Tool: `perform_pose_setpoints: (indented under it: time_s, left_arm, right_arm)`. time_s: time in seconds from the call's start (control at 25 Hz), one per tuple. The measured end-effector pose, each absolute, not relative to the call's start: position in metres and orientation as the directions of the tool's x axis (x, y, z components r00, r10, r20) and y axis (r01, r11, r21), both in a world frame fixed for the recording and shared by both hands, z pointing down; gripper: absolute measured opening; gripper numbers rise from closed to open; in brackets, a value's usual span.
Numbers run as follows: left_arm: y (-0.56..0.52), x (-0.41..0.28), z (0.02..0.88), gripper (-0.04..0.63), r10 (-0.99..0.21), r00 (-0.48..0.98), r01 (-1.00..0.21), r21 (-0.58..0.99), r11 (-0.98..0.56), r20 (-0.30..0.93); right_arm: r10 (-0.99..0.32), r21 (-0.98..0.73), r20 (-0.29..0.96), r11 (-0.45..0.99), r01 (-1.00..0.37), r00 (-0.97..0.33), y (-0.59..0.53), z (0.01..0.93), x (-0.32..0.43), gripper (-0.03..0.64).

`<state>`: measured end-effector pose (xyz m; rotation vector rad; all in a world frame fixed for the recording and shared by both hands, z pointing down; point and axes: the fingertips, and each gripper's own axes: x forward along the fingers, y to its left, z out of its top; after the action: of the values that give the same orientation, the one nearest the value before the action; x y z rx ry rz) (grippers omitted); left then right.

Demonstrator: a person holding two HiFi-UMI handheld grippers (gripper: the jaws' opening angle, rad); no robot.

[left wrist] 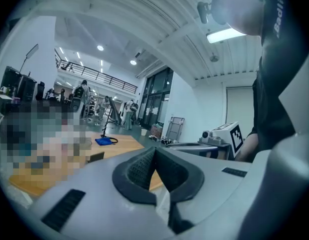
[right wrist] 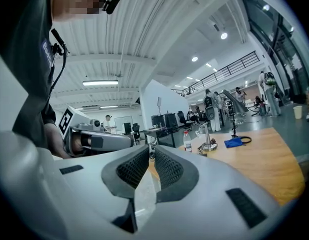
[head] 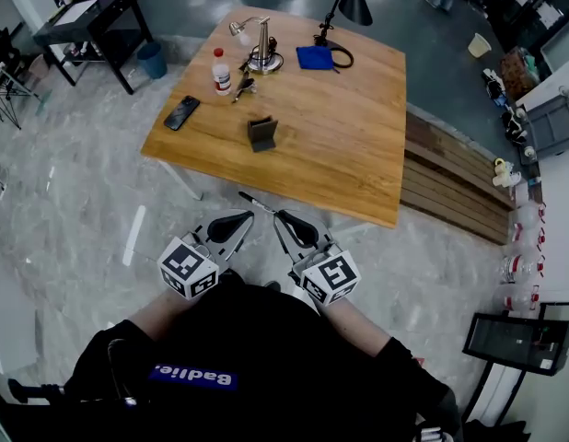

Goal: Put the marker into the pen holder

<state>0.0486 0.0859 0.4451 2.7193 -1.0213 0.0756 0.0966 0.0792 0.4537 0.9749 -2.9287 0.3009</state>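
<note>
A thin black marker (head: 256, 202) hangs in the air just off the table's near edge, pointing up and left. My right gripper (head: 278, 215) is shut on its near end; in the right gripper view (right wrist: 151, 152) only a dark sliver shows between the pads. My left gripper (head: 251, 216) sits close beside it to the left, shut and empty, its pads meeting in the left gripper view (left wrist: 154, 153). A small black holder (head: 261, 133) stands on the wooden table (head: 349, 155), a good way ahead of both grippers.
On the table's far side are a black phone (head: 181, 112), a small bottle (head: 222, 71), a metal stand (head: 262, 50), a blue cloth (head: 315, 57) and a black lamp (head: 352, 3). A wooden bench (head: 455, 191) lies to the right. Both grippers are over the floor.
</note>
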Motion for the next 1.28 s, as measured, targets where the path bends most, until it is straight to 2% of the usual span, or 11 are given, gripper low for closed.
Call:
perform_pose_setpoints:
  time_s: [0.32, 0.8, 1.0, 1.28]
  left_arm:
    - [0.043, 0.034, 0.442, 0.009, -0.644, 0.754, -0.657, 0.139, -0.741, 0.133]
    - [-0.077, -0.011, 0.440, 0.009, -0.551, 0.824, -0.564, 0.091, -0.821, 0.129]
    - [-0.116, -0.025, 0.442, 0.009, -0.511, 0.851, -0.524, 0.116, -0.844, 0.125]
    - [-0.151, -0.022, 0.447, 0.009, -0.541, 0.831, -0.555, 0.133, -0.821, 0.128]
  right_arm:
    - [-0.613, -0.144, 0.126, 0.767, -0.626, -0.780, 0.034, 0.452, 0.087, 0.039]
    - [-0.716, -0.050, 0.206, 0.673, -0.738, -0.667, -0.106, 0.449, 0.060, 0.038]
    - [-0.716, -0.062, 0.318, 0.638, -0.767, -0.621, -0.161, 0.465, 0.054, 0.038]
    - [-0.572, -0.050, 0.504, 0.729, -0.683, -0.647, -0.210, 0.504, 0.054, 0.038]
